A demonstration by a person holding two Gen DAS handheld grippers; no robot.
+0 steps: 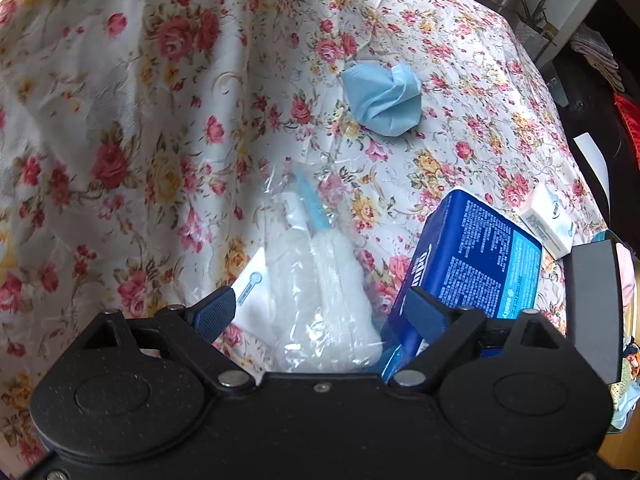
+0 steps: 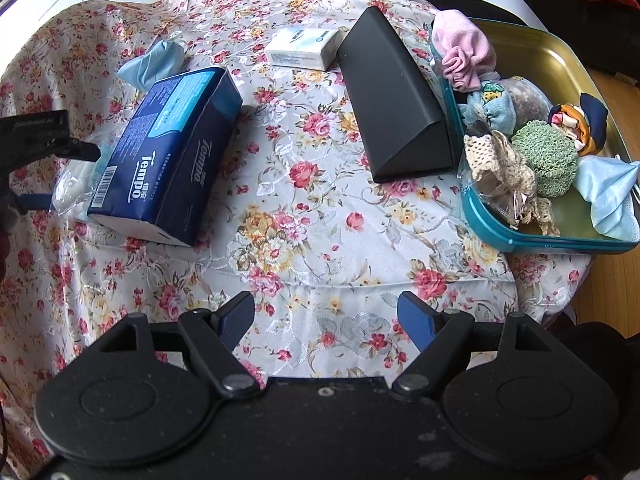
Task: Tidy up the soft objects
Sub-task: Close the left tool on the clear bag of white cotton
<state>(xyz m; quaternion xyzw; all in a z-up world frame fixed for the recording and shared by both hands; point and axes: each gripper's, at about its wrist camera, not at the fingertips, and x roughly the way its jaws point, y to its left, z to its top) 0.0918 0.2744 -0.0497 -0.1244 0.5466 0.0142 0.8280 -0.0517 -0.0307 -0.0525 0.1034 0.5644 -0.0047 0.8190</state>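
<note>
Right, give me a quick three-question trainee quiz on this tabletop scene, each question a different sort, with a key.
1. True or false: the left gripper is shut on the Tempo tissue pack.
2. Multiple choice: what lies between the left gripper's open fingers? A) the clear plastic bag of white material B) the pink cloth C) the small white box
3. Fill in: the green knitted piece lies in the ____ at the table's right edge.

Key:
1. False; its jaws are open and the pack only lies beside them.
2. A
3. tray
</note>
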